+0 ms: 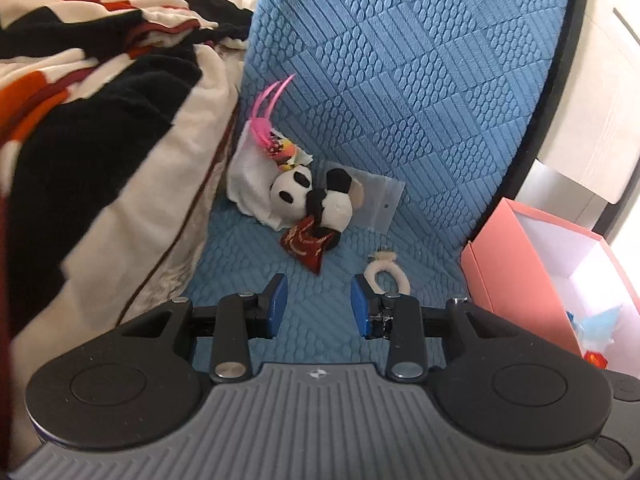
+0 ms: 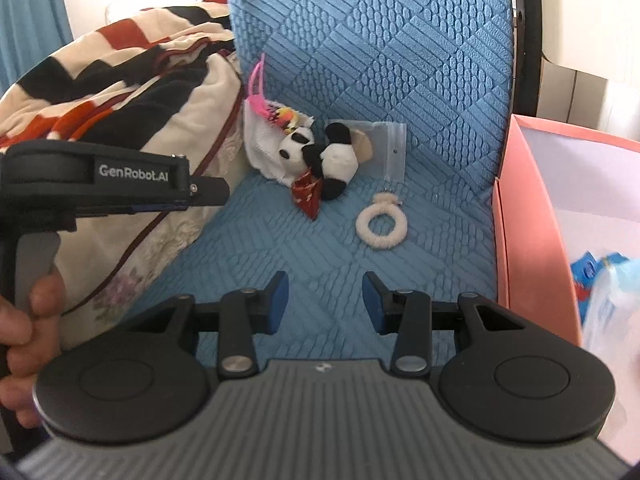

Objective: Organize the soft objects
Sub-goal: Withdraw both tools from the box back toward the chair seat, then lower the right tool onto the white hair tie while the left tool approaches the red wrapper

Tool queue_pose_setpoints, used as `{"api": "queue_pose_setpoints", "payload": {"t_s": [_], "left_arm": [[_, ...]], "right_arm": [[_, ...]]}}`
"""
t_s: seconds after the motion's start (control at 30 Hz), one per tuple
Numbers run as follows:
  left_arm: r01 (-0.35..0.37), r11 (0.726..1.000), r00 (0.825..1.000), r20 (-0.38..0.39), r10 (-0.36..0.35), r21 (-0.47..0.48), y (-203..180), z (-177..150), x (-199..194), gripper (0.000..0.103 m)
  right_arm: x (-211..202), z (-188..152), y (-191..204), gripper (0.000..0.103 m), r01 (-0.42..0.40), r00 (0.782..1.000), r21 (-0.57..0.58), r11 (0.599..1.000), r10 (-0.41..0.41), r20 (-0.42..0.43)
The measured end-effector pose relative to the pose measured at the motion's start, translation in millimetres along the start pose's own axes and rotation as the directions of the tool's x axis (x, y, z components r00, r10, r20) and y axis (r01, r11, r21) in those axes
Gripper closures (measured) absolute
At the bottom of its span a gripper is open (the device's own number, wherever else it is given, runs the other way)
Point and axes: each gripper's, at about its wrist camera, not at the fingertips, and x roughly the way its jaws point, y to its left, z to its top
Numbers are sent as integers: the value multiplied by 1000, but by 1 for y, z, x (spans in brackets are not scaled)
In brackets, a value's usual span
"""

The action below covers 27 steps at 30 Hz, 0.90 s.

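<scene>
Both grippers hang released over the blue seat's front edge, left gripper and right gripper empty. The panda plush lies well ahead at the seat's back edge, the cream fuzzy ring nearer, toward the pink box.

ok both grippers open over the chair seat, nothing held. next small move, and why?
Probably ease the right gripper forward and slightly right to straddle the white fuzzy ring. It lies flat and alone on the blue seat, apart from the panda plush, and nearest the pink box on the right. Both grippers are open and empty.
</scene>
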Motion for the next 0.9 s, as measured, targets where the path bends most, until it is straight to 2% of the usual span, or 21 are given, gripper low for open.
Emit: {"api": "queue_pose_setpoints", "payload": {"t_s": [0.13, 0.53, 0.7, 0.9], "left_arm": [[-3, 1000, 1000, -2, 3, 5, -2, 6, 27, 63], [5, 1000, 996, -88, -5, 6, 8, 17, 111, 63], [26, 999, 993, -117, -29, -24, 11, 23, 134, 63], [31, 999, 990, -142, -29, 13, 3, 29, 154, 63]], "right_arm": [[27, 10, -14, 59, 13, 1000, 14, 1000, -13, -16], [85, 41, -36, 59, 50, 996, 39, 998, -47, -74], [110, 45, -34, 59, 57, 992, 11, 998, -55, -116], [126, 51, -35, 59, 44, 988, 7, 999, -43, -147]]}}
